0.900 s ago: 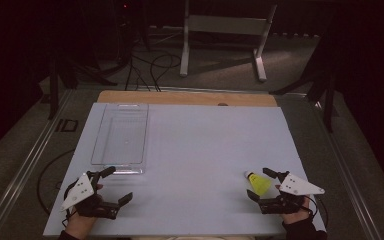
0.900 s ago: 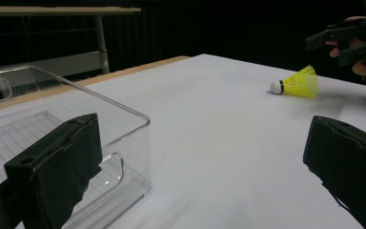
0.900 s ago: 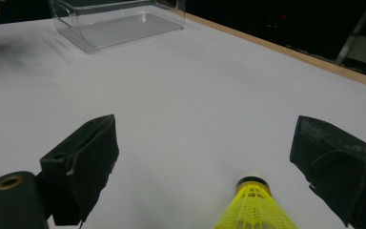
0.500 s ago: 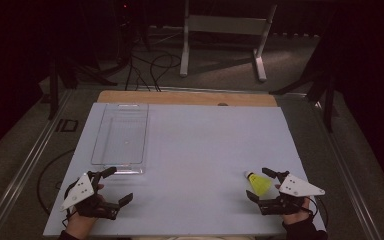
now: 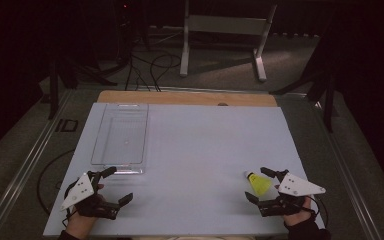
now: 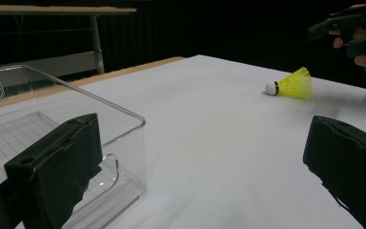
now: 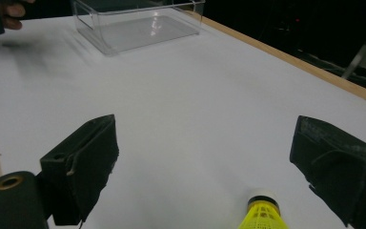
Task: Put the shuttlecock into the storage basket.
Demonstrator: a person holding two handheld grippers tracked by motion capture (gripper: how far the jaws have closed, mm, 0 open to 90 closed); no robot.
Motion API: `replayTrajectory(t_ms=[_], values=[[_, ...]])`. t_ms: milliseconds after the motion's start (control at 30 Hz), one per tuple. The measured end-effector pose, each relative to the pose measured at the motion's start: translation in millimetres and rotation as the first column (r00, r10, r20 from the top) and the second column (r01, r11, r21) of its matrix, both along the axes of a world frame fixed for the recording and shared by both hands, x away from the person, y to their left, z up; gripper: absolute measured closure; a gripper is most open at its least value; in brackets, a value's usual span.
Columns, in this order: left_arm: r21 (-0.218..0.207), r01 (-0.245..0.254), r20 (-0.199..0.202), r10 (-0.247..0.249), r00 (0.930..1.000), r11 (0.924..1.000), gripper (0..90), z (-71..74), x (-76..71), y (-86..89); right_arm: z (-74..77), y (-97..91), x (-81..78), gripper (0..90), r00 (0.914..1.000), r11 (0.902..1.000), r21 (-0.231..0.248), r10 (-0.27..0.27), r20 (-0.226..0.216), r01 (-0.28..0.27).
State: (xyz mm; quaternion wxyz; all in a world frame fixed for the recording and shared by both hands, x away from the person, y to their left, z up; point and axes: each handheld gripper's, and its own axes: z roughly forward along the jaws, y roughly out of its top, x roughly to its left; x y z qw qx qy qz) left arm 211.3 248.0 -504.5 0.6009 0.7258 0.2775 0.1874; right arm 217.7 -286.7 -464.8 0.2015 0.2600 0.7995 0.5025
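Note:
A yellow shuttlecock point(image 5: 258, 183) with a white cork lies on its side on the white table top point(image 5: 195, 145), near the front right. My right gripper point(image 5: 256, 184) stands open around it, one jaw on each side, not touching. In the right gripper view the shuttlecock point(image 7: 262, 214) sits low between the spread jaws of that gripper point(image 7: 205, 152), cork pointing away. My left gripper point(image 5: 120, 184) is open and holds nothing, just in front of a clear plastic tray point(image 5: 121, 107). The left gripper view shows the tray point(image 6: 124, 114) close by and the shuttlecock point(image 6: 290, 86) far off.
The clear tray is empty and stands lengthwise at the left half of the table. A wooden strip point(image 5: 190, 98) runs along the far edge. Beyond the table are a metal stand point(image 5: 225, 30) and cables on a dark floor.

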Motion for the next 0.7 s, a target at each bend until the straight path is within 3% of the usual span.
replayTrajectory(t_ms=[133, 300, 367, 533, 700], values=[[-0.002, 0.002, -0.001, -0.002, 1.0000, 1.0000, 0.3, 0.0, 0.0, 0.1, 13.6, 1.0, 1.9, 9.1, 0.9994, 0.9995, -0.031, -0.009, 0.035, 0.010], [-0.001, 0.002, -0.002, -0.002, 1.0000, 1.0000, 0.3, -0.2, 0.3, -0.1, 27.7, -1.9, 8.9, 9.2, 0.9994, 0.9986, -0.050, -0.015, 0.032, 0.017], [-0.001, 0.002, -0.002, -0.002, 1.0000, 1.0000, 0.3, -0.2, 0.3, 0.0, 34.4, -2.8, 13.1, 9.2, 0.9988, 0.9965, -0.072, -0.042, 0.026, 0.044], [0.000, 0.004, -0.002, -0.004, 1.0000, 1.0000, 0.3, -0.2, 0.3, -0.1, 40.4, -6.7, 21.8, 9.1, 0.9939, 0.9916, -0.081, -0.104, -0.035, 0.101], [-0.001, 0.006, -0.002, -0.006, 1.0000, 1.0000, 0.3, -0.3, 0.5, -0.1, 46.4, -13.2, 32.3, 9.0, 0.9818, 0.9811, -0.144, -0.147, -0.120, 0.130]])
